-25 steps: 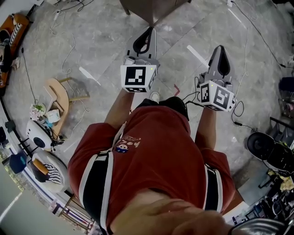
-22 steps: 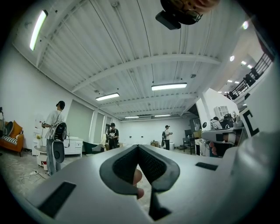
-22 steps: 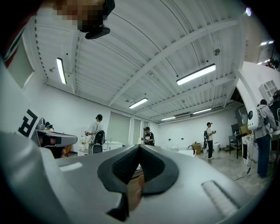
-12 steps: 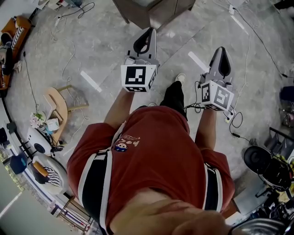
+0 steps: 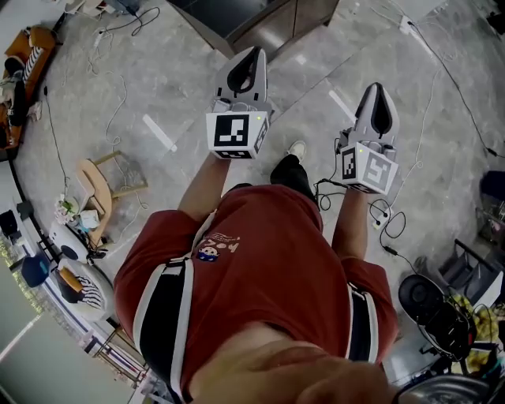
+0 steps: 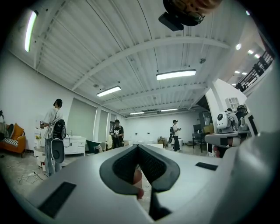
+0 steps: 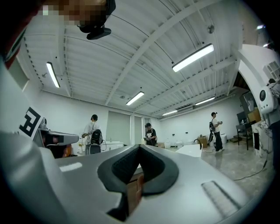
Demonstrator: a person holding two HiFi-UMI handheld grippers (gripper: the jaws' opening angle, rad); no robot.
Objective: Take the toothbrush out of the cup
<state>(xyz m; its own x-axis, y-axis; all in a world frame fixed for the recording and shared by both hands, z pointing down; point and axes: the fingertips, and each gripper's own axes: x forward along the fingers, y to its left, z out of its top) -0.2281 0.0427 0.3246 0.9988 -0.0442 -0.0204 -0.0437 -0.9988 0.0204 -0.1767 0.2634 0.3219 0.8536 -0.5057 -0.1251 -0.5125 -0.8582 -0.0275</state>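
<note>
No toothbrush and no cup shows in any view. In the head view my left gripper (image 5: 252,52) and right gripper (image 5: 377,87) are held out side by side at chest height, pointing forward over a grey stone floor. Both pairs of jaws are closed tip to tip with nothing between them. The left gripper view shows my left gripper (image 6: 138,146) with its dark pads touching. The right gripper view shows the same for my right gripper (image 7: 139,146). Each marker cube sits just behind its jaws.
A brown cabinet (image 5: 264,22) stands just ahead at the top edge. Cables (image 5: 387,225) trail over the floor. A small wooden chair (image 5: 101,183) is at the left, black gear (image 5: 430,304) at the lower right. People (image 6: 53,131) stand far across the room.
The floor has slid down and back under me while the cabinet ahead has grown nearer. Both grippers keep their level pose and stay closed.
</note>
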